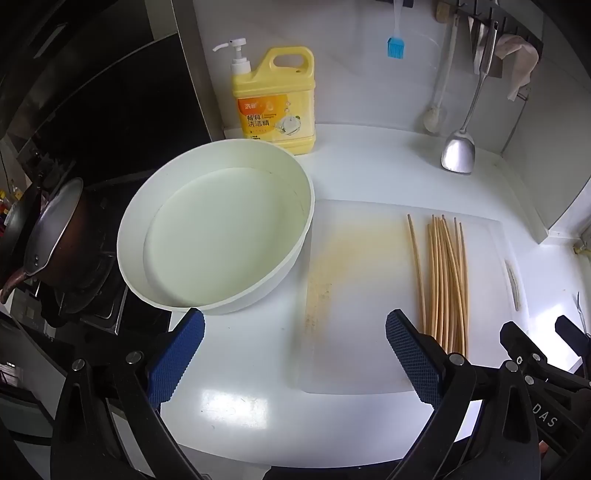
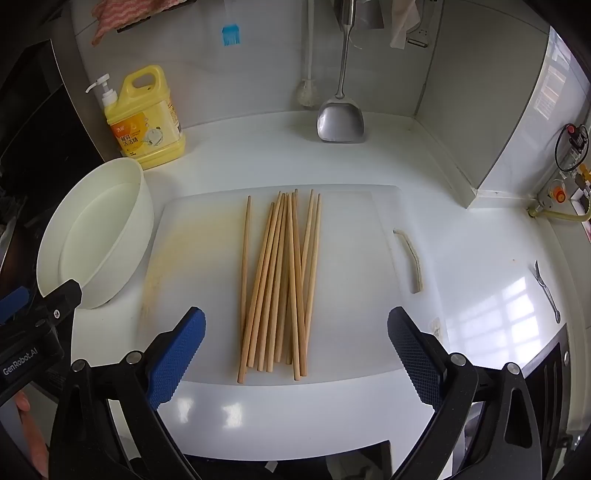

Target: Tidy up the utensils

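Note:
Several wooden chopsticks [image 2: 280, 280] lie in a loose bundle on a white cutting board [image 2: 351, 258], running from the near edge away from me. My right gripper [image 2: 295, 354] hovers open over their near ends, nothing between its blue pads. In the left wrist view the same chopsticks [image 1: 445, 280] lie right of my left gripper [image 1: 295, 354], which stands open above the board's stained left part [image 1: 351, 266]. An empty white round basin [image 1: 218, 229] sits just left of the board, also seen in the right view as the basin [image 2: 99, 236].
A yellow detergent jug [image 1: 275, 99] stands at the back wall. A metal spatula [image 2: 340, 118], a white brush [image 2: 308, 92] and a blue silicone brush [image 2: 231, 34] hang there. A pan [image 1: 48, 236] sits on the stove at left. A small fork [image 2: 546, 288] lies at right.

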`<action>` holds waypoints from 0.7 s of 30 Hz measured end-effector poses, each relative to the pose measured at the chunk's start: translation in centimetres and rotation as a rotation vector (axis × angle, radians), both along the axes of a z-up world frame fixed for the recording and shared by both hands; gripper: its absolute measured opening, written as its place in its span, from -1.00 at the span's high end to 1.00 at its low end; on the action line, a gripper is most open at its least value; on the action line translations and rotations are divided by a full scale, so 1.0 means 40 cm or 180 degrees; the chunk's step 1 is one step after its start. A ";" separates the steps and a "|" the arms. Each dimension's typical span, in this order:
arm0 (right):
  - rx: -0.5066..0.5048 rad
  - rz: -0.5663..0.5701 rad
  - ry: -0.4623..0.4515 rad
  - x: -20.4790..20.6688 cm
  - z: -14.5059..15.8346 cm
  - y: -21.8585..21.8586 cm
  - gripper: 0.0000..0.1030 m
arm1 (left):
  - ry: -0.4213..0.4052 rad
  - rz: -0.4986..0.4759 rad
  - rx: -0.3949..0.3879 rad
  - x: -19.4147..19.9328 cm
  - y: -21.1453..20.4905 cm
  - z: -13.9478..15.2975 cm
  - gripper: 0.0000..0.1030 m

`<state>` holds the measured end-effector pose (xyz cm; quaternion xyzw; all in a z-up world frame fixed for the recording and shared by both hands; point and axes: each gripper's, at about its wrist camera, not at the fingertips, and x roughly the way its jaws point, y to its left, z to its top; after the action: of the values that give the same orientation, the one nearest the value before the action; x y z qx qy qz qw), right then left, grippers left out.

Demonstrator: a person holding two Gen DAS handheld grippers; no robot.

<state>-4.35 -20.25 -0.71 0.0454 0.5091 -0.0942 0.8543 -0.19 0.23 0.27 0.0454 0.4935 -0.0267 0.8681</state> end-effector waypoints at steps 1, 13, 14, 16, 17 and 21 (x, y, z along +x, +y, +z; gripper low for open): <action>0.0003 -0.0004 0.0001 0.000 0.001 -0.003 -0.83 | -0.0002 -0.0002 0.0002 0.000 0.000 0.001 -0.88; 0.0009 -0.0007 -0.0012 -0.001 -0.002 -0.004 -0.83 | 0.0002 0.0002 0.0005 0.001 -0.001 0.005 -0.88; 0.0007 -0.0006 -0.0014 -0.002 -0.002 -0.004 -0.83 | 0.0004 0.0003 0.0004 0.002 0.000 0.005 -0.88; 0.0007 -0.0010 -0.0013 -0.002 -0.002 -0.004 -0.83 | 0.0003 0.0001 0.0005 0.002 -0.001 0.006 -0.88; 0.0010 -0.0008 -0.0013 -0.002 -0.002 -0.004 -0.83 | 0.0001 0.0000 0.0006 0.003 -0.001 0.006 -0.88; 0.0005 -0.0006 -0.0014 -0.002 -0.002 -0.004 -0.83 | -0.0003 -0.0005 0.0008 0.002 -0.001 0.006 -0.88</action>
<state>-4.45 -20.40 -0.79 0.0468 0.5072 -0.0944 0.8554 -0.11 0.20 0.51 0.0470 0.4931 -0.0267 0.8683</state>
